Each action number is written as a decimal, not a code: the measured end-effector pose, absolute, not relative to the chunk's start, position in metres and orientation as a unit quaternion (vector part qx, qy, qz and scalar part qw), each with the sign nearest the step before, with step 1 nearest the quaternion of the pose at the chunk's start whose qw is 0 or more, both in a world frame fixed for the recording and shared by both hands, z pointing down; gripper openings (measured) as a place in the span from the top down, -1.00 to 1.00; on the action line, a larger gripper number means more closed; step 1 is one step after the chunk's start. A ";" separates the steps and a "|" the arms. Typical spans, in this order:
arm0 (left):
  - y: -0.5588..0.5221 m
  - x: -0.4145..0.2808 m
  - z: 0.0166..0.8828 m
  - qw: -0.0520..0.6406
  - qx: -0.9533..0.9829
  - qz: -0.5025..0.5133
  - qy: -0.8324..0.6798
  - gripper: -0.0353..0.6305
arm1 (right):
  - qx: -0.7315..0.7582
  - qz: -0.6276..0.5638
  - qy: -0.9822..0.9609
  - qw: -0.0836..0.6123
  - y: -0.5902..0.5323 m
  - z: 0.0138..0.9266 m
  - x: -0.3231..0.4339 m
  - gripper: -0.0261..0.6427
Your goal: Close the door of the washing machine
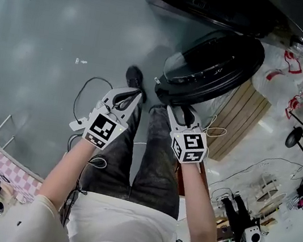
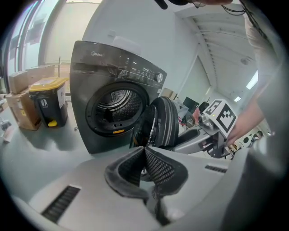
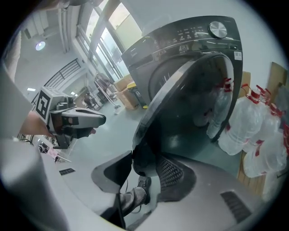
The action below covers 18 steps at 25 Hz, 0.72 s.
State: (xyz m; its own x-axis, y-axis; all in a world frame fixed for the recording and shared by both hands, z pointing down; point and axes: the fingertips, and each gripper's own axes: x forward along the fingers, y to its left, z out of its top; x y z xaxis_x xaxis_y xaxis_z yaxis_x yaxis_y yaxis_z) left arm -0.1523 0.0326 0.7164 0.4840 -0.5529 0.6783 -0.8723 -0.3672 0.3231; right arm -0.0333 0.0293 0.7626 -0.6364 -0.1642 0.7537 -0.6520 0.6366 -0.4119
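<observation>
The dark grey washing machine (image 1: 228,7) (image 2: 97,67) (image 3: 180,38) stands with its round door (image 1: 215,65) (image 2: 161,119) (image 3: 180,108) swung wide open, the drum showing in the left gripper view. My right gripper (image 1: 183,110) (image 3: 144,155) is open at the door's lower rim; the black rim sits between its fingers with no pad seen pressing on it. My left gripper (image 1: 128,92) (image 2: 144,149) hangs over the floor to the left of the door, with its pads meeting at the tips and nothing between them.
Large water bottles (image 1: 298,67) (image 3: 255,131) and a slatted wooden panel (image 1: 244,118) stand right of the machine. A yellow-lidded bin (image 2: 48,101) and cardboard boxes (image 2: 20,108) stand at its left. Cables (image 1: 83,97) trail on the floor by the person's shoe (image 1: 135,77).
</observation>
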 end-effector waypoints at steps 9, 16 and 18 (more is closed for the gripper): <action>0.018 -0.186 0.716 0.339 0.787 0.230 -0.462 0.87 | 0.245 0.319 -0.854 0.330 -0.009 0.746 -0.085 0.44; 0.008 -0.202 0.717 0.341 0.784 0.223 -0.468 0.87 | 0.265 0.301 -0.863 0.307 -0.048 0.734 -0.114 0.48; 0.004 -0.206 0.716 0.342 0.783 0.220 -0.471 0.87 | 0.279 0.302 -0.861 0.300 -0.061 0.731 -0.120 0.55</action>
